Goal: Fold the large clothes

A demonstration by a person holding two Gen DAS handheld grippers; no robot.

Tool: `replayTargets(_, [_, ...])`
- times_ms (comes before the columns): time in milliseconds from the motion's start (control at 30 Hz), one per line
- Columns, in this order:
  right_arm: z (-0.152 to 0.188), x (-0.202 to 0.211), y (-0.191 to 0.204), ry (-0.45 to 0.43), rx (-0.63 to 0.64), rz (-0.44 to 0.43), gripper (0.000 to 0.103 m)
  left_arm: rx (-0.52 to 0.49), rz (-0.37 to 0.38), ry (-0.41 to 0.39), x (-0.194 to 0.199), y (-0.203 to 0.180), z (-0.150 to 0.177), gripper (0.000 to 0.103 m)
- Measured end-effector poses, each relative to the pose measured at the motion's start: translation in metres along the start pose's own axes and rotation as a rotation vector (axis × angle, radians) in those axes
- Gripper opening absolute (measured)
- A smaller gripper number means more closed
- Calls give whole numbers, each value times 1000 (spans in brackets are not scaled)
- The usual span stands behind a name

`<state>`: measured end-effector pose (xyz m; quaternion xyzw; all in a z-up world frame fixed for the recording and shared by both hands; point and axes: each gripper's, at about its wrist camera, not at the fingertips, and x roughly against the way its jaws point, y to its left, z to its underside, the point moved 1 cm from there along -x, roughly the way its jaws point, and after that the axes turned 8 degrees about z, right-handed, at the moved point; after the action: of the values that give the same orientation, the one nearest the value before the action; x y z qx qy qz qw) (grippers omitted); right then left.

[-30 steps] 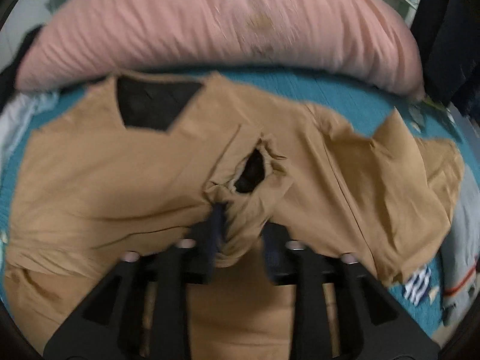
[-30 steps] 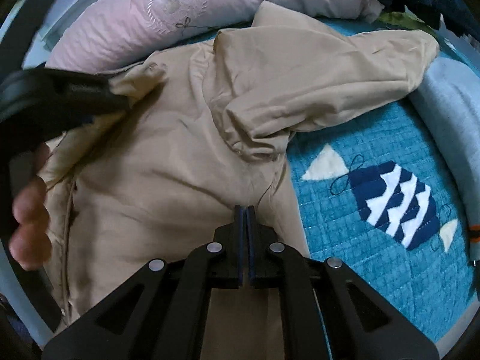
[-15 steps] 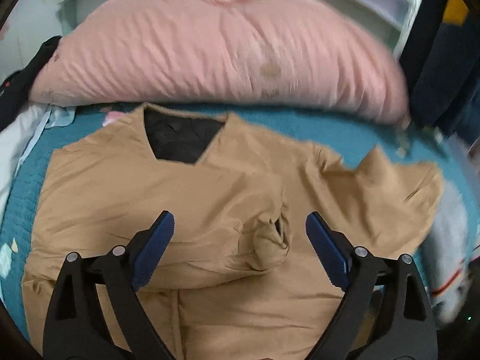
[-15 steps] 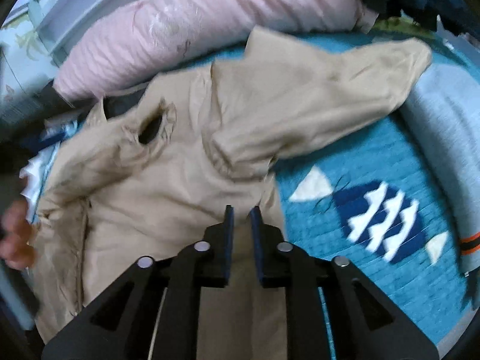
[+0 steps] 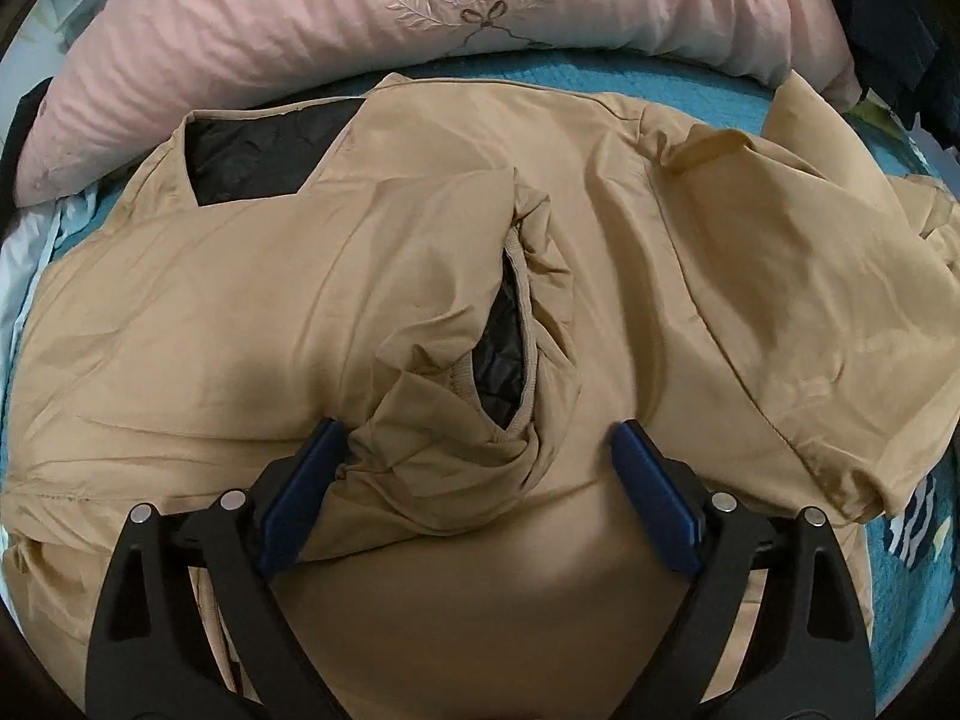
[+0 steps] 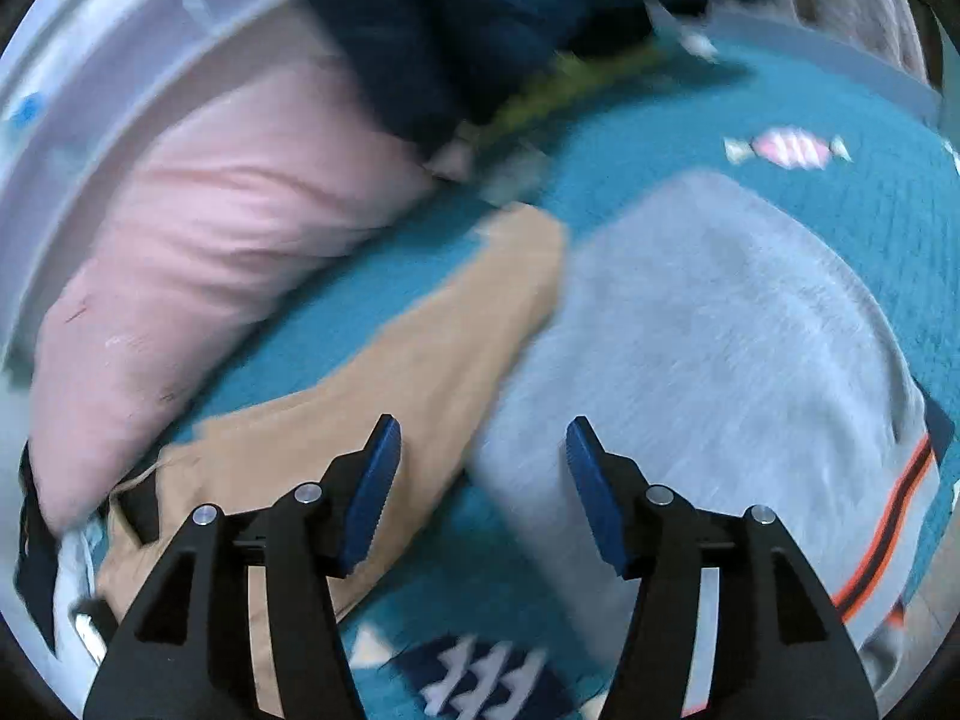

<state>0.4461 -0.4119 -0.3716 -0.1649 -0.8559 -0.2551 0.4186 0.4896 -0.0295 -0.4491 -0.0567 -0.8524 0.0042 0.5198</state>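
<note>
A tan jacket [image 5: 252, 324] with a black lining lies spread on the teal bed cover. One sleeve is folded across its front, its cuff [image 5: 510, 360] gaping over the dark lining. My left gripper [image 5: 480, 468] hangs open just above that cuff; the cloth lies between the wide jaws and the pads do not press it. In the blurred right wrist view, my right gripper [image 6: 480, 474] is opening with nothing between its jaws, above the tan sleeve end [image 6: 420, 384] and a folded grey garment [image 6: 708, 360].
A long pink pillow [image 5: 420, 6] lies along the far side of the bed. Dark blue clothes [image 6: 480, 6] hang at the back right. The teal quilt [image 6: 780, 96] carries printed fish. White cloth [image 5: 24, 264] shows at the left edge.
My left gripper let go of the cuff, opened wide and sank closer to it. My right gripper parted its shut jaws and swung right, off the jacket body toward the grey garment.
</note>
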Motion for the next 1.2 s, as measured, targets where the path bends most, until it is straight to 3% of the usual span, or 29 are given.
replayTargets(133, [-17, -21, 5, 0, 1, 8, 55, -5, -6, -8, 0, -3, -1, 90])
replayTargets(200, [-22, -35, 10, 48, 24, -7, 55, -6, -5, -10, 0, -2, -2, 90])
replayTargets(233, [-21, -36, 10, 40, 20, 6, 49, -9, -4, -10, 0, -2, -2, 90])
replayTargets(267, [-23, -38, 12, 35, 22, -28, 31, -10, 0, -11, 0, -1, -2, 90])
replayTargets(333, [-28, -42, 20, 52, 26, -82, 9, -8, 7, -10, 0, -2, 1, 90])
replayTargets(433, [-32, -19, 32, -34, 40, -111, 7, 1, 24, -24, 5, 1, 1, 88])
replayTargets(567, [-24, 40, 70, -170, 156, -192, 7, -10, 11, -111, 43, 13, 8, 87])
replayTargets(800, [14, 114, 152, -256, 286, -381, 7, 66, -39, -89, 76, 64, 37, 87])
replayTargets(867, [32, 130, 182, -262, 337, -433, 7, 135, -40, -50, 74, 79, 48, 75])
replayTargets(900, [42, 136, 197, -261, 361, -450, 7, 177, -32, -21, 69, 85, 55, 51])
replayTargets(933, [52, 139, 215, -258, 391, -470, 7, 205, -35, 16, 63, 90, 63, 46])
replayTargets(1067, [99, 142, 276, -189, 492, -554, 7, 173, -20, -17, 68, 92, 78, 34])
replayTargets(1200, [148, 123, 334, -117, 615, -568, 7, 197, 27, -66, 89, 98, 94, 28])
